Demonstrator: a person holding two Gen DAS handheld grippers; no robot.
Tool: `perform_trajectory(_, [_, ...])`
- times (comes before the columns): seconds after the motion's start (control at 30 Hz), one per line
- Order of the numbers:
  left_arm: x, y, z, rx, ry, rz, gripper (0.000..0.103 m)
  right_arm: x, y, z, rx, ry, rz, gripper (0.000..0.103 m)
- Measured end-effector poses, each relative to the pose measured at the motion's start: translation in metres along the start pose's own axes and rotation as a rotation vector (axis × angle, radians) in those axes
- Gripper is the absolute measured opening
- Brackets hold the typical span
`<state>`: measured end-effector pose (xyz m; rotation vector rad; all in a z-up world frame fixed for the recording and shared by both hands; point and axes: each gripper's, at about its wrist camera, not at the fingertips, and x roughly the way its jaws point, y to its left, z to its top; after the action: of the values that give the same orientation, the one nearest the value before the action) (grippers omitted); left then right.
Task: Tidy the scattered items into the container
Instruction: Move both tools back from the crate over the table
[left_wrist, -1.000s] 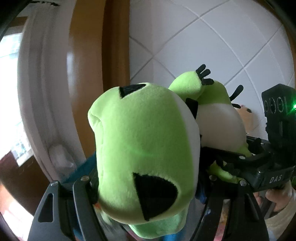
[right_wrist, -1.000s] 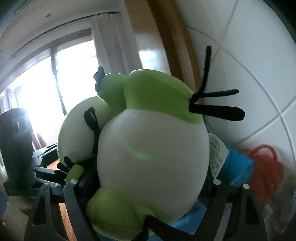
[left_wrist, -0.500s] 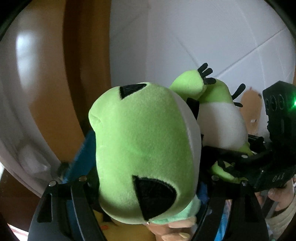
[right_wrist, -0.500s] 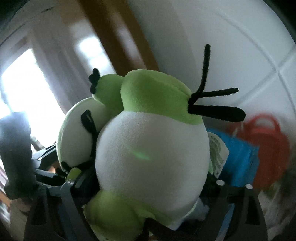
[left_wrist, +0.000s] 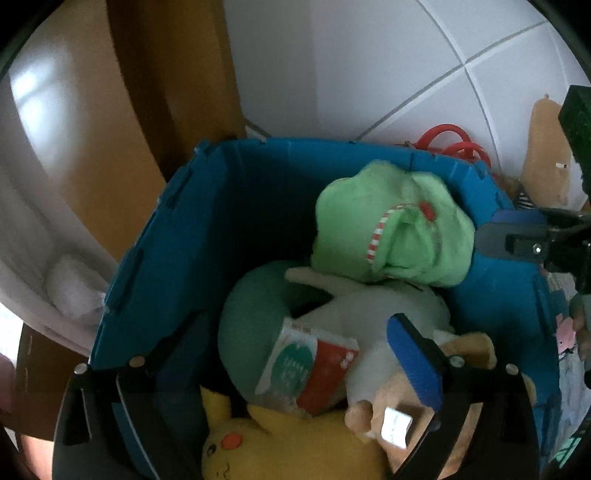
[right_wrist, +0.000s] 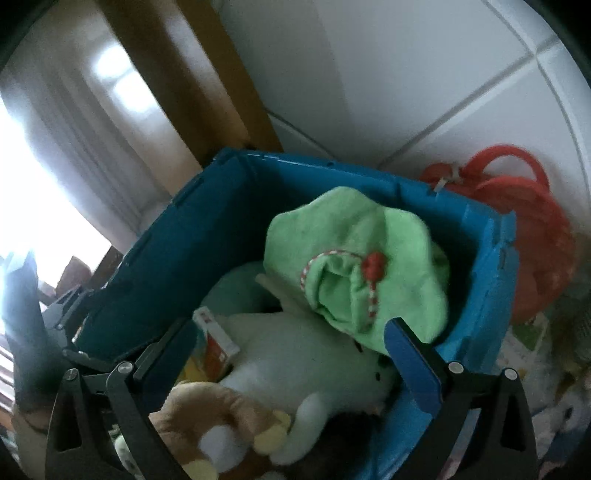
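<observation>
A blue plastic bin (left_wrist: 177, 236) (right_wrist: 155, 266) stands below both grippers, full of soft toys. A light green plush with a red-and-white trim (left_wrist: 395, 229) (right_wrist: 362, 266) lies on top at the far side. Under it are a white plush (left_wrist: 373, 314) (right_wrist: 306, 362), a teal ring cushion (left_wrist: 251, 314), a yellow plush (left_wrist: 295, 443) and a tan plush (left_wrist: 436, 402) (right_wrist: 214, 417). My left gripper (left_wrist: 291, 365) is open and empty above the bin. My right gripper (right_wrist: 291, 362) is open and empty above it too. The lime green toy I held is not in sight.
The bin stands against a white tiled wall (left_wrist: 369, 66) and a brown wooden frame (left_wrist: 166, 74). A red coiled hose (right_wrist: 524, 221) lies behind the bin's right corner. White curtains (right_wrist: 74, 147) hang at the left. The right gripper's body (left_wrist: 546, 243) shows at the left view's right edge.
Both grippers tilted down over the bin and opened. The lime green plush they held together is gone from between the fingers.
</observation>
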<state>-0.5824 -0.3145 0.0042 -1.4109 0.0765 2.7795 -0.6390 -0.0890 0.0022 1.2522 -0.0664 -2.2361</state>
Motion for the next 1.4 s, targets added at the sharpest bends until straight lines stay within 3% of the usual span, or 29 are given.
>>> perform_trajectory(0.13, [-0.039,-0.003,-0.015,-0.029,-0.033,-0.011,0.1,-0.021,0.015,-0.002,-0.054,-0.015,-0.03,0.103])
perform_trajectory(0.47, [-0.146,-0.024,-0.06,-0.085,-0.141,-0.019,0.1,-0.092,0.068,-0.06,-0.163,-0.104,-0.06,0.103])
perform_trajectory(0.67, [-0.212,-0.078,-0.112,-0.064,-0.26,0.029,0.1,-0.154,0.092,-0.122,-0.287,-0.189,-0.111,0.103])
perform_trajectory(0.77, [-0.24,-0.11,-0.142,-0.077,-0.331,0.027,0.102,-0.184,0.095,-0.158,-0.327,-0.231,-0.08,0.103])
perform_trajectory(0.9, [-0.26,-0.142,-0.175,-0.084,-0.373,0.04,0.103,-0.218,0.082,-0.204,-0.312,-0.289,-0.08,0.103])
perform_trajectory(1.1, [-0.261,-0.174,-0.219,-0.131,-0.374,0.094,0.103,-0.24,0.052,-0.259,-0.271,-0.297,-0.112,0.103])
perform_trajectory(1.2, [-0.259,-0.188,-0.239,-0.154,-0.378,0.088,0.103,-0.247,0.035,-0.287,-0.259,-0.308,-0.117,0.103])
perform_trajectory(1.4, [-0.251,-0.236,-0.283,-0.164,-0.39,0.059,0.103,-0.278,-0.014,-0.347,-0.217,-0.411,-0.172,0.103])
